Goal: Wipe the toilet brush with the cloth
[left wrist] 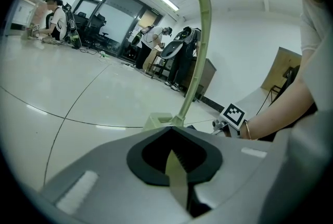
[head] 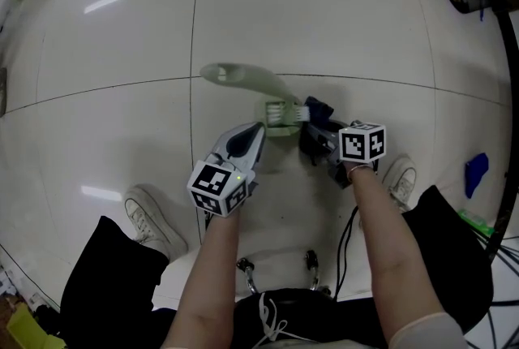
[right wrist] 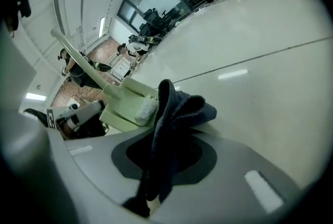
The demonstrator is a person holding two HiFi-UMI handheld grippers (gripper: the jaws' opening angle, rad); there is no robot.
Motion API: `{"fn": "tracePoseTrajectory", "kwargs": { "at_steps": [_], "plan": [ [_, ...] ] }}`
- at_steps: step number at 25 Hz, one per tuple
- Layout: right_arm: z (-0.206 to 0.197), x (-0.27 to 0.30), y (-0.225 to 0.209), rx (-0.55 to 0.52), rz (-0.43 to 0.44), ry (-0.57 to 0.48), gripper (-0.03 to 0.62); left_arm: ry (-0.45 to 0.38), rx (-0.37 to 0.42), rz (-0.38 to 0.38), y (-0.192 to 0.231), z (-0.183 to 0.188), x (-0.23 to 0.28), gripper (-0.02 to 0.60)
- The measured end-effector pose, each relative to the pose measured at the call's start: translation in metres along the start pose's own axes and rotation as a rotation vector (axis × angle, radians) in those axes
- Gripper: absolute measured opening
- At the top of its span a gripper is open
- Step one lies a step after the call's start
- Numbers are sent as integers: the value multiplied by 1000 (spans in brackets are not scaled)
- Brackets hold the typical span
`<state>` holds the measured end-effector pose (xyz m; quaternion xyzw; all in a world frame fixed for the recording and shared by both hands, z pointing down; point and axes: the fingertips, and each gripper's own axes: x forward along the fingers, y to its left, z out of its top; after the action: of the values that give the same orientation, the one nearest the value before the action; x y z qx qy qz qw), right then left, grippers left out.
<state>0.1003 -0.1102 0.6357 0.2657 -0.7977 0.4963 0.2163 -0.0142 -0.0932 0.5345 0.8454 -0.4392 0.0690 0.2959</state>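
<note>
We hold the left gripper [head: 258,131] just below the centre of the head view. In the left gripper view its jaws are shut tight on a thin pale green part of the toilet brush [left wrist: 200,35], whose long handle curves up through the middle of that frame. From the head view the brush lies out over the white tiled floor [head: 349,31], its handle reaching toward the upper left and its head at the centre, with the white bristles [head: 298,113] turned to the right.

The right gripper [head: 315,135] sits just right of centre. In the right gripper view its jaws are clamped on a dark blue-grey cloth [right wrist: 174,113], which bunches up out of them in thick folds. The cloth is right beside the bristles, and we cannot tell whether it touches them.

Our white shoes [head: 151,217] show at the lower left and right of the head view, and a small blue object [head: 477,174] lies near the right edge.
</note>
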Motion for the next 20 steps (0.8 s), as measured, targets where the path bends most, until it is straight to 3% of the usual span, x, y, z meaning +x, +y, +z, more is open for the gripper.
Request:
{"fn": "tracePoseTrajectory", "kwargs": {
  "at_steps": [4,6,8,11,13,16,20],
  "plan": [
    [-23,-6,2,63,71,38,71,-7,-14,14,1,-1,1,6],
    [-33,-12,-1,32,74,94,71,0,-10,22,2,-2,3,6],
    [-32,-22,-11,-43,18,130,72,13,-4,28,1,-2,3,6],
    [13,-38,-21,-157,-93,55,71,33,21,19,-6,-2,4,6],
    [59,-45,-9,-217,-93,-48,71,35,32,5,-14,-3,6,6],
    [120,-36,41,-327,40,-139,71,29,36,-2,-25,-6,12,6],
    [160,-5,122,-457,264,-131,71,8,22,27,-24,-4,15,6]
  ]
}}
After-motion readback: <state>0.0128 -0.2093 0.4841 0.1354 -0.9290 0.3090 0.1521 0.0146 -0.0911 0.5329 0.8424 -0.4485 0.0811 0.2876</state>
